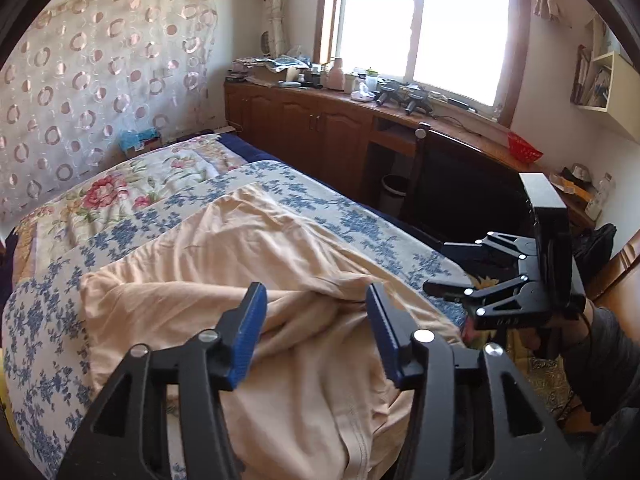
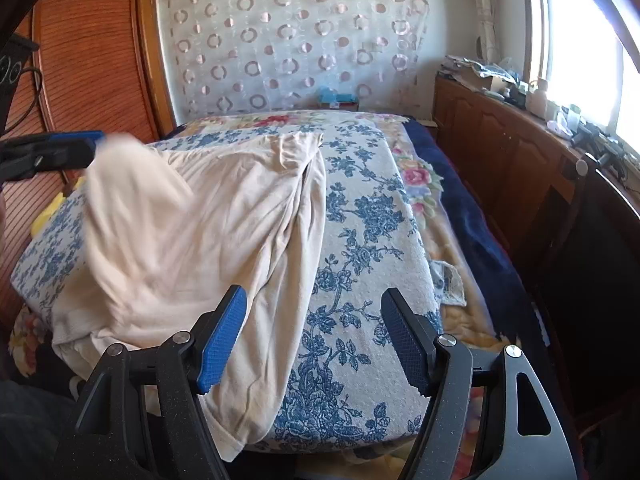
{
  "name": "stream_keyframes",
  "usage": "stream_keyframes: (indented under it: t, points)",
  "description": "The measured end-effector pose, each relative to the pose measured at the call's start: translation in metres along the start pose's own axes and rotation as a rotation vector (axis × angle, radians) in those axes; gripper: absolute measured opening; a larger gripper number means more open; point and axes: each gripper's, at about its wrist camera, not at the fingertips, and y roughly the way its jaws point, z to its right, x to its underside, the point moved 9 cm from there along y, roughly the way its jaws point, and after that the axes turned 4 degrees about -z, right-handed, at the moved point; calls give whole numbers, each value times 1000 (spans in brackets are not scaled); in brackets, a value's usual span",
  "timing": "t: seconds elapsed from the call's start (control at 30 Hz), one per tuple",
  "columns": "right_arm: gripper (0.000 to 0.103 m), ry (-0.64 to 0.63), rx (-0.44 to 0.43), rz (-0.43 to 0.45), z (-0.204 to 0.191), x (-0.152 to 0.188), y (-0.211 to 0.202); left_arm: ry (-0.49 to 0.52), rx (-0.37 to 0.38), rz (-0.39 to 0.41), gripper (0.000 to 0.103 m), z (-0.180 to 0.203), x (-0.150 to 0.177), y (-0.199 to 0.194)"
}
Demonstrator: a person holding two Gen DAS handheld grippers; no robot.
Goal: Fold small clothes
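A beige garment (image 1: 248, 264) lies spread and wrinkled on a blue-flowered towel (image 1: 360, 224) on the bed; it also shows in the right wrist view (image 2: 208, 216). My left gripper (image 1: 316, 332) is open, its blue pads (image 1: 250, 336) just above a bunched fold of the garment. In the right wrist view the left gripper (image 2: 60, 152) sits at the garment's raised, blurred left edge. My right gripper (image 2: 312, 340) is open, above the towel (image 2: 360, 240) at the garment's near right edge. It appears at the right of the left wrist view (image 1: 444, 268).
A floral quilt (image 1: 120, 192) covers the bed's head end by a curtained wall (image 2: 288, 40). Wooden cabinets (image 1: 304, 128) with clutter stand under the window. A dark chair (image 1: 468, 192) and bin (image 1: 394, 192) are beside the bed. A wooden panel (image 2: 88, 60) is left.
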Motion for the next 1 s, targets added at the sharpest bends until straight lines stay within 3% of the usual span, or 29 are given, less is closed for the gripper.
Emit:
stream_keyframes:
  t: [0.23, 0.53, 0.73, 1.0]
  points:
    - [72, -36, -21, 8, -17, -16, 5, -80, -112, 41, 53, -49, 23, -24]
    - [72, -148, -87, 33, -70, -54, 23, -197, -277, 52, 53, -117, 73, -57]
    - [72, -237, -165, 27, -120, -79, 44, -293, -324, 50, 53, -152, 107, -71]
    - [72, -373, -269, -11, -201, -100, 78, -354, -371, 59, 53, -180, 127, -87]
